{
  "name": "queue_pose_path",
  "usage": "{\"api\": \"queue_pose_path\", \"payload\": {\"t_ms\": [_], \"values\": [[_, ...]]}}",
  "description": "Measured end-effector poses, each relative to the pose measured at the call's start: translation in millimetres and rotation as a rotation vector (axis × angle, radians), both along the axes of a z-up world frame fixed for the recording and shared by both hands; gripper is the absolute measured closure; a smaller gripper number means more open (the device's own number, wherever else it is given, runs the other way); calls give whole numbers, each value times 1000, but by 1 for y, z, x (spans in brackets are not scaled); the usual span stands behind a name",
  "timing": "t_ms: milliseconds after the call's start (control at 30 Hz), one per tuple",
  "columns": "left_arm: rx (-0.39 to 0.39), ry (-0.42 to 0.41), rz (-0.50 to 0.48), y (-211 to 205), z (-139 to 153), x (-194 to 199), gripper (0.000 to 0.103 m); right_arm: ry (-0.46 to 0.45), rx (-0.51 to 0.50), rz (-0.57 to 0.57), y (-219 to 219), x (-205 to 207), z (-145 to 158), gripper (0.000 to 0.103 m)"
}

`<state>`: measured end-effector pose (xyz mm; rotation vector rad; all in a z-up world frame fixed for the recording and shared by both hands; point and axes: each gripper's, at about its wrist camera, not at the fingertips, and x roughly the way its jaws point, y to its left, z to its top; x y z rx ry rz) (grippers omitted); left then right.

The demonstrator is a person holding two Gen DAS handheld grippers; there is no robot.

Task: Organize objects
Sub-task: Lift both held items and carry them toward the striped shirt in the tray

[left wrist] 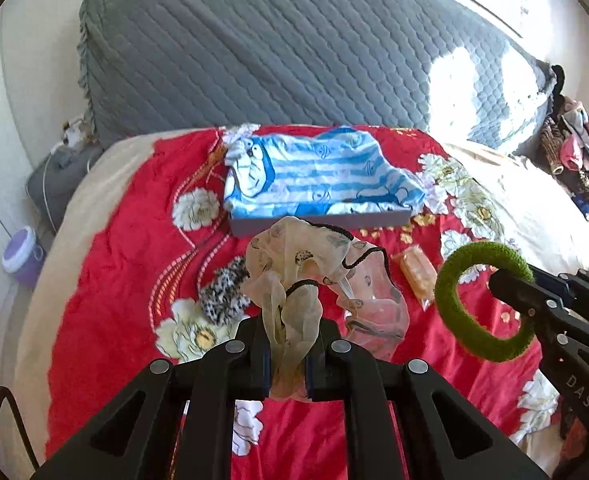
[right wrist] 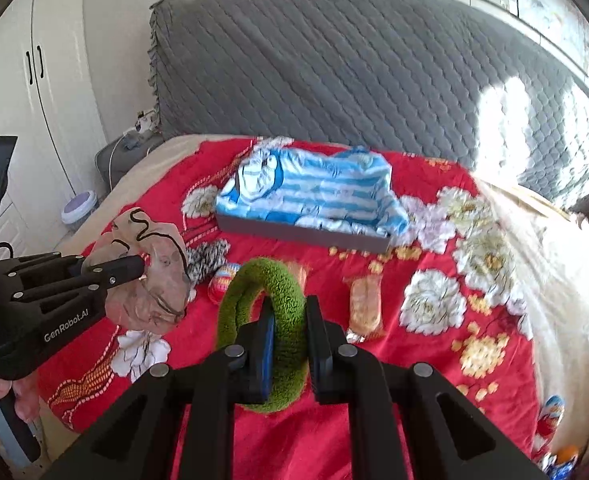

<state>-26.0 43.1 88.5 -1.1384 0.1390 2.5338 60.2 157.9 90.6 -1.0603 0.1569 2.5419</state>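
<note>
While clamped between the jaws, green ring (right wrist: 282, 320) and sheer scrunchie (left wrist: 290, 280) hang aloft.

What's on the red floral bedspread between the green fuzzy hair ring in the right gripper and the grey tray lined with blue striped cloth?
Right wrist view: past the green ring, only bare red bedspread before the grey tray; an orange wrapped snack lies just right.

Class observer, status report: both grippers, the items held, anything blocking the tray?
Left gripper shut on sheer scrunchie. Right gripper shut on green hair tie. Grey tray ahead, filled by striped cloth.
</note>
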Motion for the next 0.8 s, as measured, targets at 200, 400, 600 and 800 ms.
{"api": "queue_pose_path", "payload": {"t_ms": [200, 400, 600, 800], "values": [[-7, 31, 18, 4, 26, -3, 92, 27, 26, 8, 5, -3, 26, 89], [-1, 36, 72, 6, 46, -11, 91, 24, 21, 0, 16, -7, 46, 89], [13, 33, 93, 13, 60, -17, 91, 48, -7, -19, 24, -8, 57, 89], [14, 25, 93, 16, 68, -33, 91, 84, 48, -25, 26, -16, 79, 89]]}}
